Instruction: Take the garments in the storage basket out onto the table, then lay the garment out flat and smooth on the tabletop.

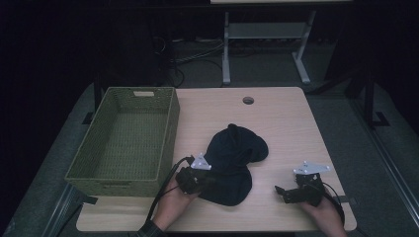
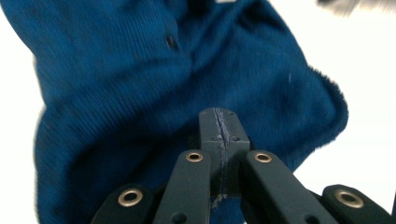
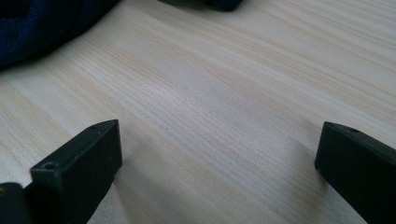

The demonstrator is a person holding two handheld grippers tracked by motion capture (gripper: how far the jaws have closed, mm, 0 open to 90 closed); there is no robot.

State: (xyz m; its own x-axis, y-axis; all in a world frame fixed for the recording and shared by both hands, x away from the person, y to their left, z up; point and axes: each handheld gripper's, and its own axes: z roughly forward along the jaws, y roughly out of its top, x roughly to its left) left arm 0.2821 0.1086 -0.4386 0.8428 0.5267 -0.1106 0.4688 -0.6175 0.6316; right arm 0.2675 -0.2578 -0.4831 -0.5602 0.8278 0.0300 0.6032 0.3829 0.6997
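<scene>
A dark blue knitted garment (image 1: 232, 160) lies crumpled on the light wooden table (image 1: 281, 118), near its middle front. My left gripper (image 1: 201, 181) is at the garment's near left edge. In the left gripper view its jaws are pressed together on the blue knit (image 2: 140, 79), with threads caught in the seam between them (image 2: 219, 126). My right gripper (image 1: 281, 192) rests low over bare wood at the front right, apart from the garment. Its jaws stand wide open (image 3: 219, 154) with nothing between them. A corner of the blue fabric (image 3: 42, 23) shows at the upper left of the right gripper view.
A green woven basket (image 1: 170, 123) stands empty on the table's left side, close to the garment. A round cable hole (image 1: 248, 100) sits near the table's far edge. Beyond the table are a white desk frame (image 1: 226, 49) and cables on the floor.
</scene>
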